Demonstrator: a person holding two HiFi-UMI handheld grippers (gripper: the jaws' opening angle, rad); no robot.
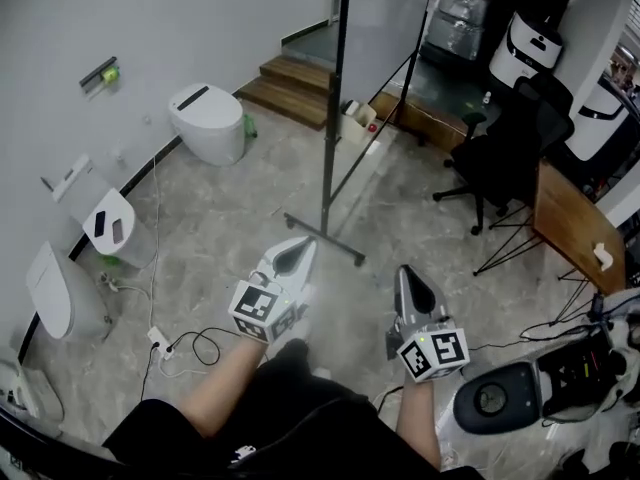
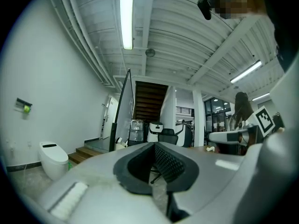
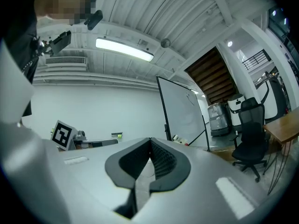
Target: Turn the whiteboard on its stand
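Both pairs of jaws are seen pressed together at the tips with nothing between them. The left gripper (image 1: 298, 243) is clenched empty, and the same is read for the right gripper (image 1: 408, 271), whose ribbed pads meet in its own view. Nothing is touched by either. They are held low in front of the person's body, side by side, and pointed forward over the floor (image 1: 210, 228). The whiteboard (image 1: 385, 28) is found well ahead of them, upright on its stand. Its dark post (image 1: 335, 118) rises from a foot bar (image 1: 325, 236) that lies on the floor beyond the left gripper's tips in the head view. In the right gripper view the board's pale face is seen at an angle, and in the left gripper view it is seen nearly edge-on. A toilet (image 1: 207, 120) is stood by the wall to the left and a chair (image 1: 505, 153) to the right, both apart from the stand. The step in hand is judged to be the approach, as no grasp has been made and the turning is not yet begun. For the next move the gap would have to be closed and one pair of jaws opened, so that the frame edge or post can be taken. The second gripper would probably be needed to steady the tall stand, which may tip or roll.
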